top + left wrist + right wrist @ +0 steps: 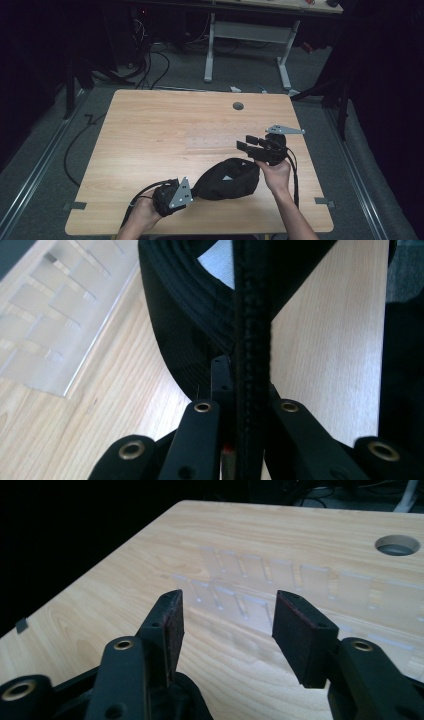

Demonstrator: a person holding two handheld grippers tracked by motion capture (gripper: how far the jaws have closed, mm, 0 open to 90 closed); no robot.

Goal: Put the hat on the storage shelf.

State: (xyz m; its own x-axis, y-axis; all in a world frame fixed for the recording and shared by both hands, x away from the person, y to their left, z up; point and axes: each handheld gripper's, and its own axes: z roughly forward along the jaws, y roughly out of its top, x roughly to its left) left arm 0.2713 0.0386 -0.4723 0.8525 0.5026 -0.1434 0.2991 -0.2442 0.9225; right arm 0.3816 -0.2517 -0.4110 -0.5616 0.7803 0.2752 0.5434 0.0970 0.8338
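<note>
A black fabric bag [227,180] lies on the wooden table [150,130] near its front edge. My left gripper [194,193] is at the bag's left end. In the left gripper view my left gripper [247,385] is shut on a black stitched edge of the bag [185,315], which runs up between the jaws. My right gripper [247,142] hovers just past the bag's right end, held by a hand. In the right gripper view my right gripper [227,625] stands open, with nothing between its pads [300,635] and bare table beyond.
Clear tape strips [215,140] are stuck on the table's middle, beyond the right gripper. A round cable hole [238,106] sits near the far edge. Grey tape tabs [75,205] mark the front corners. Another desk's legs [210,50] and cables stand on the floor behind.
</note>
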